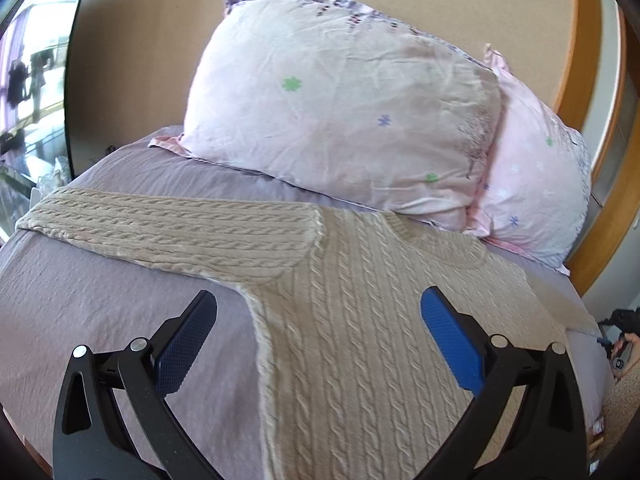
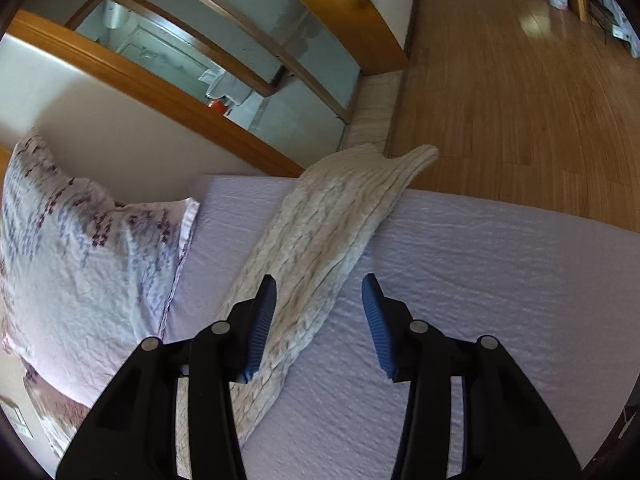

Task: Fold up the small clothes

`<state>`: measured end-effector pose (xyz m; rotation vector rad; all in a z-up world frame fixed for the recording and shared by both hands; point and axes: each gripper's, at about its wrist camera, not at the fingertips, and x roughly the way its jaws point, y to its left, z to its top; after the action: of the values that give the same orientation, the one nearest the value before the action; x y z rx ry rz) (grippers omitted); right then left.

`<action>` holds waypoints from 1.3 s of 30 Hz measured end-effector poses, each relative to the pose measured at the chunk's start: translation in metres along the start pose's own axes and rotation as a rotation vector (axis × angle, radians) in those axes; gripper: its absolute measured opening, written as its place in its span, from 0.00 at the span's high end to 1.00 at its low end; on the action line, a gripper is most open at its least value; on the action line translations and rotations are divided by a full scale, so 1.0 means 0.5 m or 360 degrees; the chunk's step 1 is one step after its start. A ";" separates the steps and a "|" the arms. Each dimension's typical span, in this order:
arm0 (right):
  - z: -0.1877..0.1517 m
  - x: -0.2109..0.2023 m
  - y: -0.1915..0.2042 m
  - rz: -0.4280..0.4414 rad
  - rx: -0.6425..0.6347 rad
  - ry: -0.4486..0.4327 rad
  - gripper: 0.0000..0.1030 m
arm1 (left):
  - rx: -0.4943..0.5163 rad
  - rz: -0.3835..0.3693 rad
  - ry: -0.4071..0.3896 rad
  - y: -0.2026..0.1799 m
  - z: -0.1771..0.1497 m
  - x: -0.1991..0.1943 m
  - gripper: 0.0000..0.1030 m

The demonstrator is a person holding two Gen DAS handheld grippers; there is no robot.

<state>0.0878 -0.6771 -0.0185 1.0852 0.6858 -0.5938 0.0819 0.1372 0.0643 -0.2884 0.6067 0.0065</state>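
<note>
A beige cable-knit sweater (image 1: 360,320) lies flat on the lilac bed sheet (image 1: 100,320). Its left sleeve (image 1: 168,228) stretches out to the left, towards the bed's edge. My left gripper (image 1: 318,312) is open and empty, hovering over the sweater's left armpit and chest. In the right wrist view the other sleeve (image 2: 320,232) runs away from me, its cuff (image 2: 416,160) hanging over the bed's edge. My right gripper (image 2: 320,292) is open and empty above this sleeve, its left finger (image 2: 262,320) over the knit.
Two pink flowered pillows (image 1: 340,108) lean on the headboard just behind the sweater's collar; one also shows in the right wrist view (image 2: 80,260). A wooden floor (image 2: 520,80) lies beyond the bed. A glass-panelled wooden door frame (image 2: 240,60) stands by the wall.
</note>
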 end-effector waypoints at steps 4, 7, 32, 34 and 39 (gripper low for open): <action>0.012 0.041 -0.001 -0.0017 0.0007 -0.0043 0.93 | -0.0107 0.0068 -0.0033 0.067 0.017 0.000 0.01; -0.009 0.008 0.046 0.0021 -0.0186 -0.0209 0.94 | -0.0176 0.0148 -0.0054 0.119 0.028 -0.005 0.01; -0.727 -0.169 0.393 0.1072 -0.1751 0.0270 0.27 | -0.1304 0.0319 -0.0135 0.565 0.055 0.023 0.33; -0.701 -0.168 0.375 0.1053 -0.1698 0.0243 0.26 | -0.1379 0.0312 -0.0146 0.591 0.062 0.028 0.40; -0.677 -0.162 0.353 0.1057 -0.1660 0.0229 0.25 | -0.1421 0.0382 -0.0081 0.598 0.101 0.036 0.88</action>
<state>0.0935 -0.2918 0.0429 0.3075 0.5857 0.4150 0.0980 0.4361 0.0143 -1.0733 0.5559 0.5247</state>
